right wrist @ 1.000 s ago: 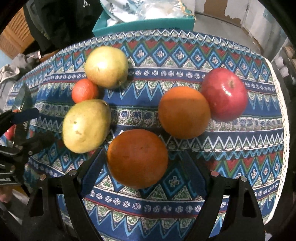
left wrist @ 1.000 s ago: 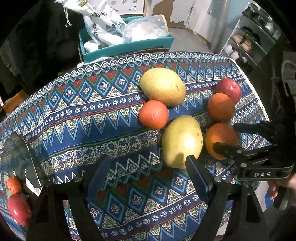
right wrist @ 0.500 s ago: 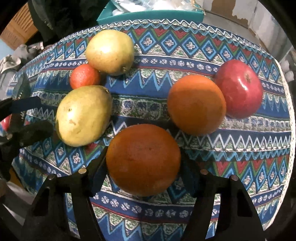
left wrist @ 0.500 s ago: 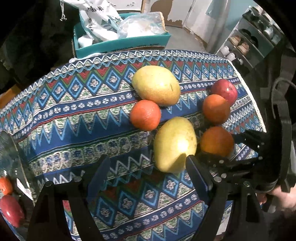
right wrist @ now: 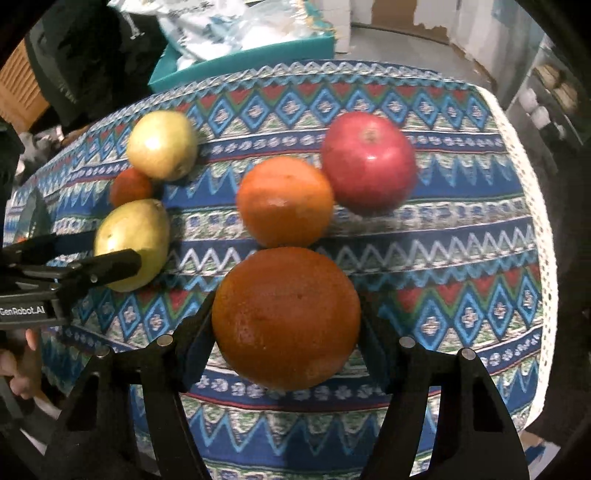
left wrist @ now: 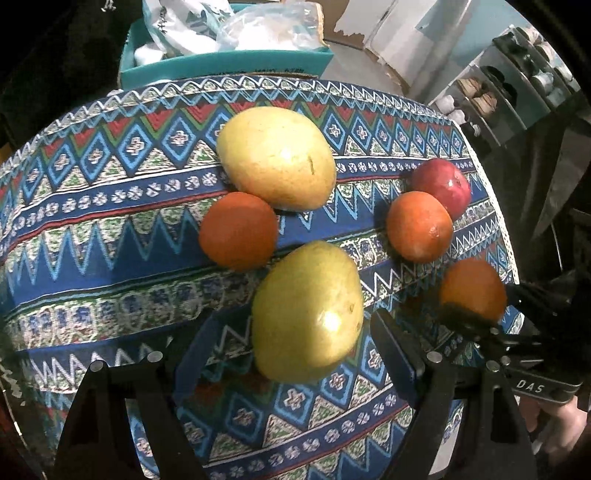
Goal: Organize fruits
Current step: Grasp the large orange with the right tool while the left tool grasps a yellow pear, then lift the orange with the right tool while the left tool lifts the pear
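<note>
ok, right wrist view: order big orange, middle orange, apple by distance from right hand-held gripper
1. Big orange, between the fingers of the right hand-held gripper.
2. Middle orange, just beyond.
3. Apple, farthest, to the right.

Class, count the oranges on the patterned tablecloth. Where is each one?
3. One orange sits between the right hand-held gripper's fingers, one touches the red apple, and a smaller one lies between the two yellow-green fruits.

- A patterned tablecloth [left wrist: 110, 206] in blue, red and green zigzags is the landmark.
- A teal box [left wrist: 225, 64] sits just beyond its far edge, stuffed with plastic bags [left wrist: 258, 27].
- Shelving [left wrist: 517, 70] stands to its far right.
</note>
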`<state>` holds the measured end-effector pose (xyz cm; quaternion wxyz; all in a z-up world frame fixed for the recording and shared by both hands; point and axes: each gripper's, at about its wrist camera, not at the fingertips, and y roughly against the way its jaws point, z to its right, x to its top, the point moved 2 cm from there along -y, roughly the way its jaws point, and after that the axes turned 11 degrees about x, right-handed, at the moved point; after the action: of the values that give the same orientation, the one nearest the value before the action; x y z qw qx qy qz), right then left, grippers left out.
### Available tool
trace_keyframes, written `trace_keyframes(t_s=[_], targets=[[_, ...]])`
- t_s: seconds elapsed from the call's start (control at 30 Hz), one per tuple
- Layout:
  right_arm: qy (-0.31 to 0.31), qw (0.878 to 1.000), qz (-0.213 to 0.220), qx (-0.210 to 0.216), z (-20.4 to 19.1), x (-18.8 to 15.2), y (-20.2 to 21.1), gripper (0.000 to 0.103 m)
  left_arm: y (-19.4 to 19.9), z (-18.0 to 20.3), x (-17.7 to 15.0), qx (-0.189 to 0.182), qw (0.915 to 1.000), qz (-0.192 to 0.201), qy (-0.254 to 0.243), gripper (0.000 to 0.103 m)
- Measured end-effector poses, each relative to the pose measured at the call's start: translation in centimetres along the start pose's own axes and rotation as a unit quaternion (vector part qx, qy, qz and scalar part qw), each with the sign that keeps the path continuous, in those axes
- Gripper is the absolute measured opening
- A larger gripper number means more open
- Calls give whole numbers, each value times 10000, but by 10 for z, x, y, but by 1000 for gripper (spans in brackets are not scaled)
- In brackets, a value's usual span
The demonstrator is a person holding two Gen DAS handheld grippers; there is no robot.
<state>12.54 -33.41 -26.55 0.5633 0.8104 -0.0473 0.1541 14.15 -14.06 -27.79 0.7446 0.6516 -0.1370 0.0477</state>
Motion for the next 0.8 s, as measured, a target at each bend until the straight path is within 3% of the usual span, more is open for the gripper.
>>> trace_keyframes(t_s=[0.23,0.4,0.47,0.8], targets=[[-139,9998,105,-17,8,0,4,69,-15,12,6,-52,9998,-169,7,85],[-136,9998,132,-91,7,3,0,69,-20,20,5,104,9998,-140,-121,74],[-151,9997,153,-108,9,2,2,69,-20,22,5,295,9993,-79,-216,65],[28,9993,304,-213,0,6,9,69,-15,19,-7,343,9988,4,-360,64]])
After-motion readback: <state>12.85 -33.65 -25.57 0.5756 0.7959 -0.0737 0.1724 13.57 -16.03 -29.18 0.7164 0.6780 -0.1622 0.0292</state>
